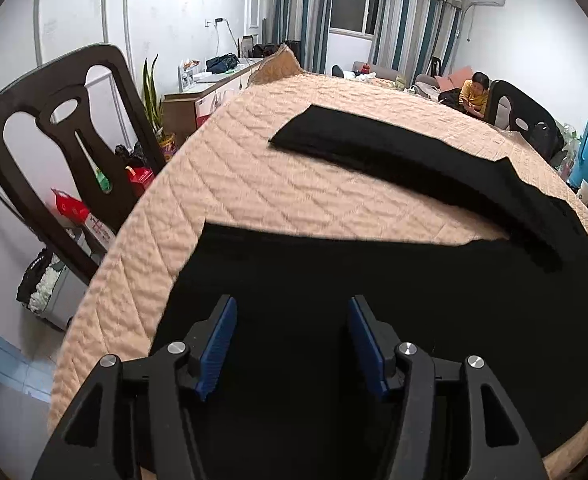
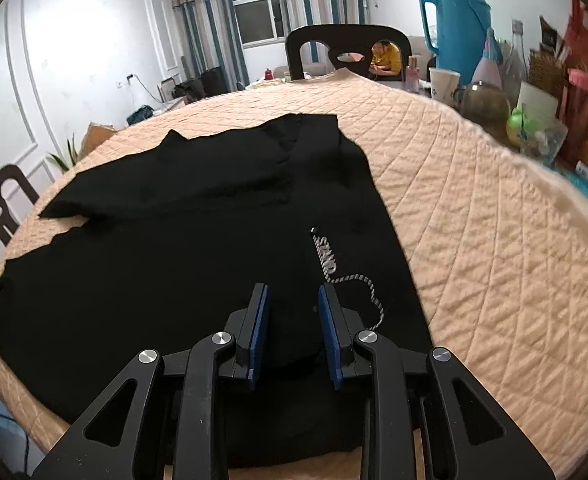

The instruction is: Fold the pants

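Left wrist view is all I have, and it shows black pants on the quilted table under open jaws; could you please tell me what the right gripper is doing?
Observer: The right gripper hangs over the waist end of the pants, jaws narrowly apart, pads not visibly pressing cloth.
Operator: Is anything loose near it?
Observer: Yes, a striped drawstring lies curled on the fabric just right of its fingertips.
Operator: What stands on that side of the table?
Observer: A blue thermos and a paper cup crowd the far right edge, off the pants.
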Demonstrator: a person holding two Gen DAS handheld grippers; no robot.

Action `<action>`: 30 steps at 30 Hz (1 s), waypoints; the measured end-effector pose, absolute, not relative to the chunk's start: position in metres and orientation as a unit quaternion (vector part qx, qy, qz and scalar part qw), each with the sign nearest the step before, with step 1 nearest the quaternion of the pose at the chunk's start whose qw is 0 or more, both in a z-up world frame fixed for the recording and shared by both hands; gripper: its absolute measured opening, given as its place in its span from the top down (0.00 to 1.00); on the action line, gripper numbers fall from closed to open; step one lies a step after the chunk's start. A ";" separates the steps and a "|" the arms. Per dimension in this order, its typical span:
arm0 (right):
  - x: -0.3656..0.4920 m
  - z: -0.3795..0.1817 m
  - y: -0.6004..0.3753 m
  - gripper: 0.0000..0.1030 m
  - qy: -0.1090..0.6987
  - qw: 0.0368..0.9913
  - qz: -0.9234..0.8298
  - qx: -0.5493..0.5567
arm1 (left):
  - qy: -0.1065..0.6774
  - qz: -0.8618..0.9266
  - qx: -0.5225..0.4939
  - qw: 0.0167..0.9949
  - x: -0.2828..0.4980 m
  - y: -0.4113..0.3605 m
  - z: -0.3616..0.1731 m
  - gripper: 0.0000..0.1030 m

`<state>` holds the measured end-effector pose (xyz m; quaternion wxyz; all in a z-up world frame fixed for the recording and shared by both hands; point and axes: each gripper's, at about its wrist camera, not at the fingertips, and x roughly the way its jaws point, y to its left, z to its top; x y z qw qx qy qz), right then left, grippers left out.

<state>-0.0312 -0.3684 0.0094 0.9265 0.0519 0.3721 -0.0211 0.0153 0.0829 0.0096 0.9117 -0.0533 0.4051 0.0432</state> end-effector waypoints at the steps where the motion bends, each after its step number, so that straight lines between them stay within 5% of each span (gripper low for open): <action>1: -0.028 0.012 -0.366 0.75 0.371 0.927 -0.016 0.047 | 0.402 0.039 -0.048 0.914 0.018 0.081 0.014 0.41; 7: 0.010 0.032 -0.344 0.74 0.375 0.926 0.045 0.019 | 0.404 0.000 -0.009 0.915 0.058 0.054 0.038 0.41; 9: 0.030 0.038 -0.336 0.68 0.381 0.922 0.065 0.005 | 0.409 -0.019 0.007 0.912 0.078 0.041 0.046 0.39; 11: 0.058 0.044 -0.328 0.52 0.387 0.918 0.081 -0.011 | 0.416 -0.048 0.020 0.908 0.103 0.027 0.053 0.34; 22: 0.209 0.025 -0.312 0.52 0.462 0.882 0.091 -0.018 | 0.452 -0.050 0.048 0.890 0.249 -0.026 0.031 0.29; 30: 0.255 -0.001 -0.313 0.49 0.492 0.869 0.052 -0.019 | 0.466 -0.056 0.048 0.882 0.281 -0.052 0.004 0.24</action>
